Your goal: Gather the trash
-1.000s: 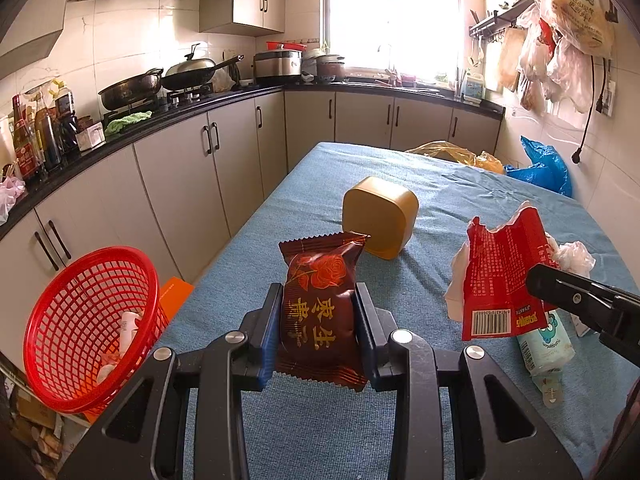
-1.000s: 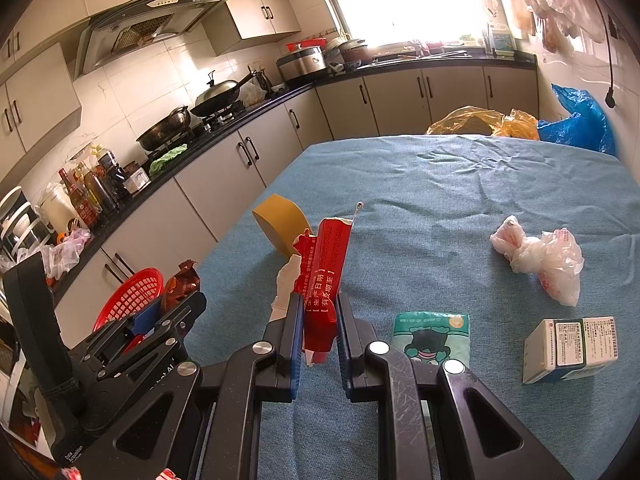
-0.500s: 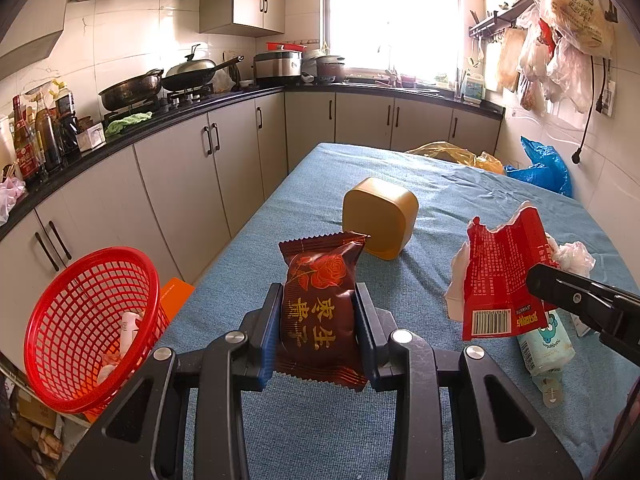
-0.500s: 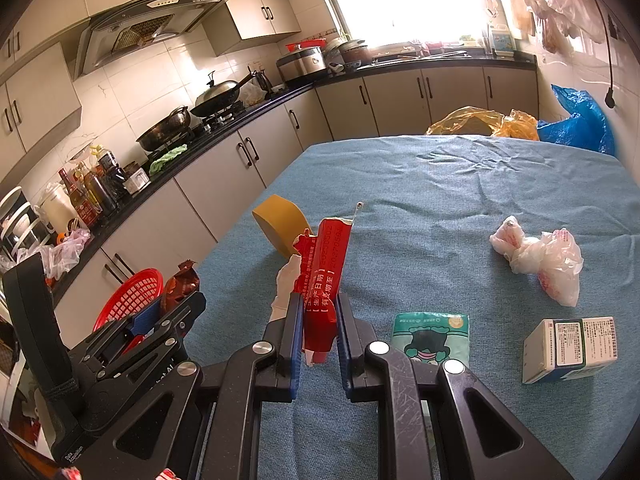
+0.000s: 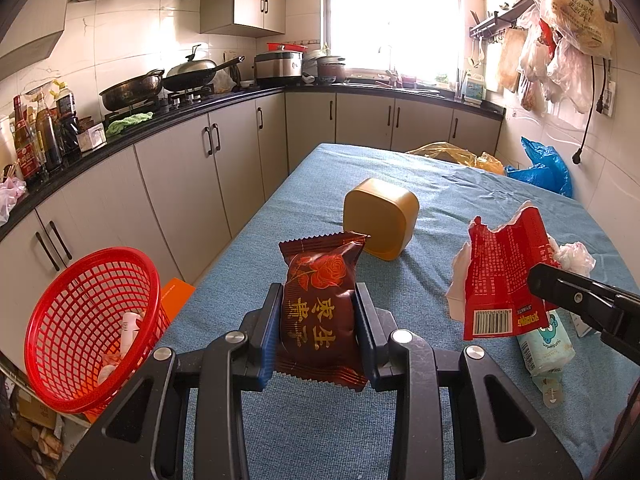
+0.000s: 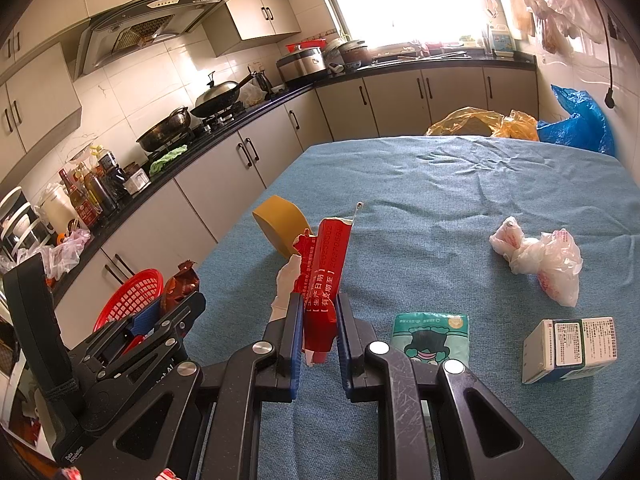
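Wrappers in both grips — left hand-held gripper (image 5: 318, 330) clamps a brown snack packet (image 5: 320, 304) at frame centre, right hand-held gripper (image 6: 318, 330) pinches a torn red wrapper (image 6: 326, 276) — red basket (image 5: 90, 328) lower left.

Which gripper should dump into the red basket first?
Left. The red basket sits off the table edge on its side, nearest the left gripper, already holding the brown snack packet.

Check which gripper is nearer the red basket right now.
Left. The left gripper, jaws shut on a brown snack packet, sits beside the red basket at the table's edge. The right gripper, holding a red wrapper, is farther over the table.
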Motion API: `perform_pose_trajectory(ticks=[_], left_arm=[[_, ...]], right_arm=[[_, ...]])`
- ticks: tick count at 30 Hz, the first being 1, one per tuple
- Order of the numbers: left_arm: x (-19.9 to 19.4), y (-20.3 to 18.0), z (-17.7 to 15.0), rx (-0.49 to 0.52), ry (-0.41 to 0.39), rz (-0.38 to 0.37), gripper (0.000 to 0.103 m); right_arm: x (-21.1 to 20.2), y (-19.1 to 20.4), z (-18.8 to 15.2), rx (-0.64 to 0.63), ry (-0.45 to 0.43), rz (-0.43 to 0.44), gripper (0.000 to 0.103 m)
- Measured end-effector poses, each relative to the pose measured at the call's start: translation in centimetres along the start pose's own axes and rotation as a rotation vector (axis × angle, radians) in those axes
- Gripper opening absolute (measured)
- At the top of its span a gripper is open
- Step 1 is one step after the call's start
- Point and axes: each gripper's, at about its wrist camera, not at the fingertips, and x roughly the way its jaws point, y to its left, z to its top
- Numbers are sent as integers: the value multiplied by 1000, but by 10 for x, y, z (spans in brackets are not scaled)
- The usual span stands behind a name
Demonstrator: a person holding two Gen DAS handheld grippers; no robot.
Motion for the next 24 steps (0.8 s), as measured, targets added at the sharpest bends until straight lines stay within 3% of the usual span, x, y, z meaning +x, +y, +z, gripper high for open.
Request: perform_pose_trajectory(ticks=[18, 24], left_arm=[[-2, 4, 3, -5, 1, -5, 33], [-19, 15, 5, -28, -5, -26, 33]], right_arm=[[-1, -5, 4, 12, -11, -11, 16], [-12, -4, 12, 31, -39, -14, 16]])
